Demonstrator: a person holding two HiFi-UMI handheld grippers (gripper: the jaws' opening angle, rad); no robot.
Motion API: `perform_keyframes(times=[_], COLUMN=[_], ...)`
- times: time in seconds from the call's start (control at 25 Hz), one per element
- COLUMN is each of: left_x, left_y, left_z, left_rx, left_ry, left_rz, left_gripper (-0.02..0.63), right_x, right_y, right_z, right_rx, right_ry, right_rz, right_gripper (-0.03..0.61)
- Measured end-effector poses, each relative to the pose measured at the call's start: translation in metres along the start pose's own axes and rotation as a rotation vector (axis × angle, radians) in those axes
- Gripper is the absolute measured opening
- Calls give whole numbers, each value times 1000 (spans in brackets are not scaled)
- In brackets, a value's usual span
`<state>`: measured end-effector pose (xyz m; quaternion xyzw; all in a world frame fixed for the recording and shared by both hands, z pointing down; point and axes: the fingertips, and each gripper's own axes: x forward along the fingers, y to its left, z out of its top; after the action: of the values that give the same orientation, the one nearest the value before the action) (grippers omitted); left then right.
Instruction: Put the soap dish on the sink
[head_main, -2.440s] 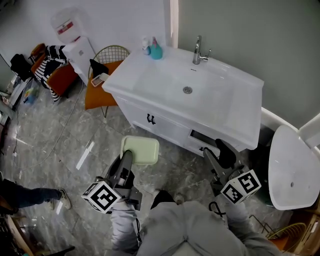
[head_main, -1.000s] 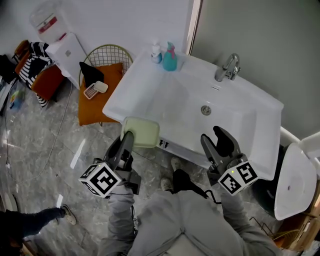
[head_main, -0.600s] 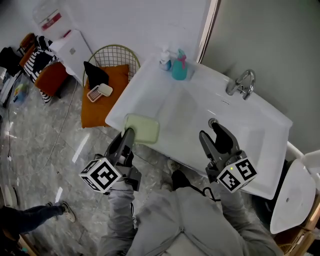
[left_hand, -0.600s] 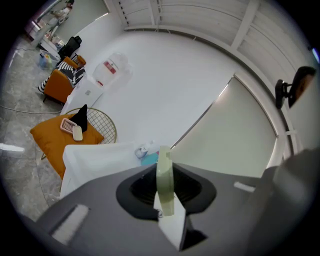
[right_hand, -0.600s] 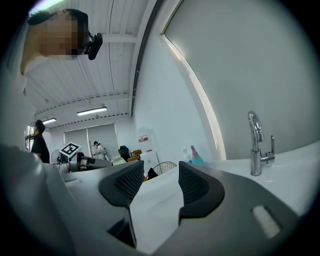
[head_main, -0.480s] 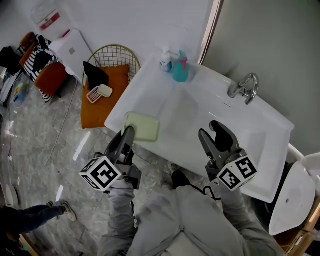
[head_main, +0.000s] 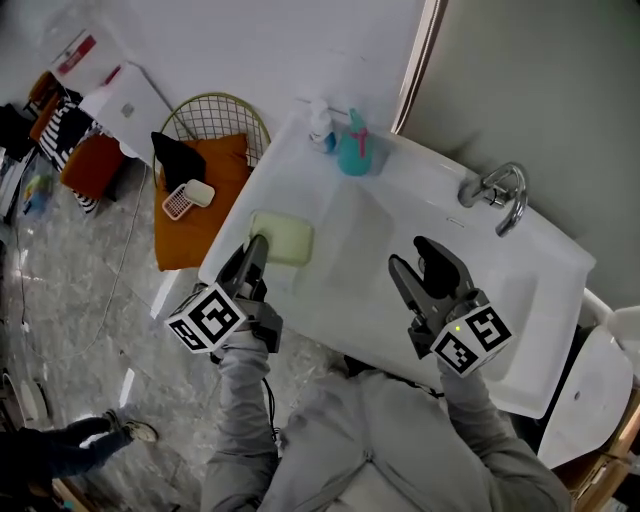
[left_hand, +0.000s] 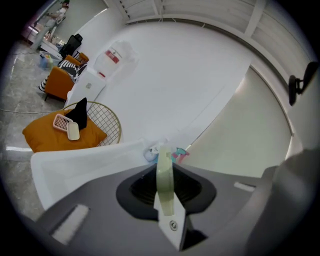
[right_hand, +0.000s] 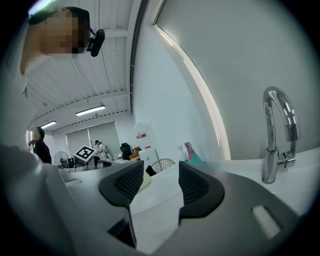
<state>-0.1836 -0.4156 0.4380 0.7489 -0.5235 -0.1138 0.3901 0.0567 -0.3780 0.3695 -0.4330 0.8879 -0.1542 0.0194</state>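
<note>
The left gripper (head_main: 259, 246) has its fingers (head_main: 249, 270) closed on the near edge of the pale green soap dish (head_main: 283, 238). In the left gripper view the dish (left_hand: 164, 172) shows edge-on, a thin strip pinched between the two dark pads. From the fingers the dish juts forward, away from the person and toward the sink's back left corner, where a teal bottle (head_main: 355, 152) and a small white bottle (head_main: 320, 125) stand. In the head view its open face turns upward and its longer side runs roughly along the sink's left edge.

The dish is over the flat ledge of the white sink (head_main: 395, 205), just inside the front left corner and to the left of the basin. Whether its underside touches the ledge or hangs just above it, I cannot tell.

The right gripper (head_main: 410, 256) is over the basin, well apart from the dish, its fingers spread wide with nothing between them. The right gripper view (right_hand: 161, 186) shows only bare white sink in the gap, and the faucet (right_hand: 275, 135) off to its right.

The left gripper is plainly the one to finish. I judge that the move is a short, level lowering onto the ledge, and then opening the fingers. If the dish sits too near the front left corner, it could tip off.
</note>
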Motion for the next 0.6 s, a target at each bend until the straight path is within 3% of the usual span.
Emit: perform_keyframes(times=[0.2, 0.6], left_x=[49, 100], left_y=[34, 79], left_z=[-10, -22], left_rx=[-62, -42], left_ry=[56, 108], left_rz=[50, 166], left_gripper=[121, 121], right_x=[8, 14], right_y=[-20, -47], right_z=[-9, -23], right_rx=[22, 61], right_ry=[33, 55], right_rz=[-18, -36], right_gripper=[200, 200])
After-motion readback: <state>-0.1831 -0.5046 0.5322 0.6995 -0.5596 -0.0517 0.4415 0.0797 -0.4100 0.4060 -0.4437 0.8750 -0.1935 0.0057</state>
